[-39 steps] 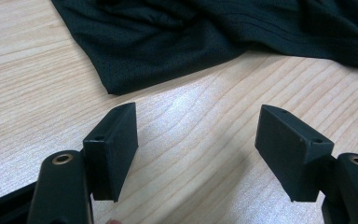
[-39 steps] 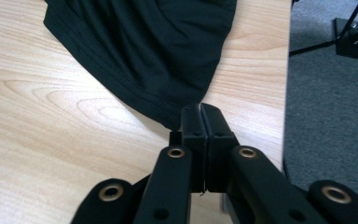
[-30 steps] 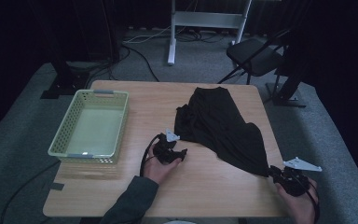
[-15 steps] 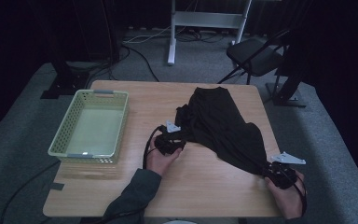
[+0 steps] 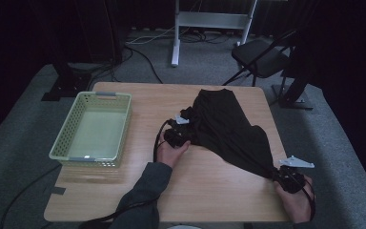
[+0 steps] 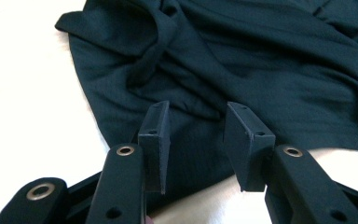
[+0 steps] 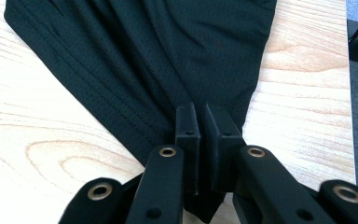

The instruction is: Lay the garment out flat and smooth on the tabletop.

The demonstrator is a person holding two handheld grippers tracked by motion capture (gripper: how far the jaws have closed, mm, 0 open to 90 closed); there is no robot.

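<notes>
A black garment (image 5: 228, 129) lies crumpled across the right half of the wooden table (image 5: 205, 195). My left gripper (image 5: 189, 129) sits at its left edge. In the left gripper view the jaws (image 6: 198, 109) stand apart over the dark cloth (image 6: 242, 70); they have just been closing, with a fold of cloth between them that the pads do not press. My right gripper (image 5: 275, 172) is at the near right corner of the table. Its jaws (image 7: 200, 112) have just been closing and are pinched on the garment's near corner (image 7: 144, 56).
A pale green basket (image 5: 57, 149) stands on the left half of the table. Behind the table stand a black folding chair (image 5: 262, 55) and a white stand (image 5: 176, 43) on the grey carpet. The table's right edge runs close to my right gripper.
The left hand has moved away from me and to the right, up to the garment's left edge. The right hand stayed at the near corner, its jaws now closed on the cloth.
</notes>
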